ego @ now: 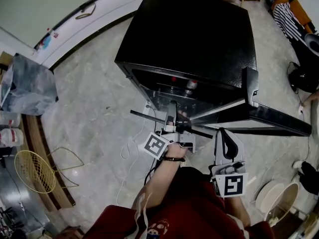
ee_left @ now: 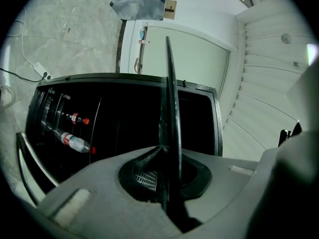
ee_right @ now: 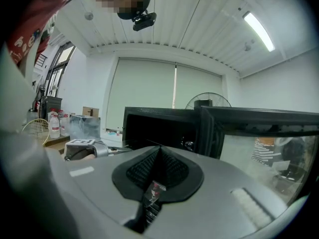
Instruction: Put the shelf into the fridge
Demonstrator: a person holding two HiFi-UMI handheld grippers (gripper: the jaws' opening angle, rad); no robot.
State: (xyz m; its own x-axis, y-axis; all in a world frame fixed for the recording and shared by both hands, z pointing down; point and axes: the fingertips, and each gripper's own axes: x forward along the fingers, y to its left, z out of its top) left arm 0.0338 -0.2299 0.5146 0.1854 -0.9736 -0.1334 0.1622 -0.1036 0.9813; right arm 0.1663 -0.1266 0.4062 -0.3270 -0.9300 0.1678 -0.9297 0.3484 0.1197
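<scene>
Shelf (ego: pixel 149 117) is hanging just in front of the fridge (ego: pixel 194 39) opening, outside the cabinet, and we are holding it there in the left gripper (ego: pixel 175 128). In the left gripper view we are seeing it edge-on, as a thin dark plate (ee_left: pixel 172 108) running straight out from between the fingers (ee_left: pixel 144 171) toward the fridge interior. Those fingers are pinching its near edge.

Fridge is standing on the pale marbled floor (ego: pixel 94 108) with its door (ego: pixel 259 116) swung open to its right side. Inside, toward the left of the opening, two bottles are lying on their sides: a clear one with a red cap (ee_left: pixel 75 142) and a smaller dark one (ee_left: pixel 77 118) above it.

We are keeping the right gripper (ego: pixel 225 136) off the shelf, in front of the fridge and beside the open door. Its fingers (ee_right: pixel 172 171) are pressed together, gripping no object. A small clear scrap is showing low in the seam between them; we are not able to tell what it is.

A white power strip (ee_left: pixel 40 71) is lying on the floor left of the fridge.
</scene>
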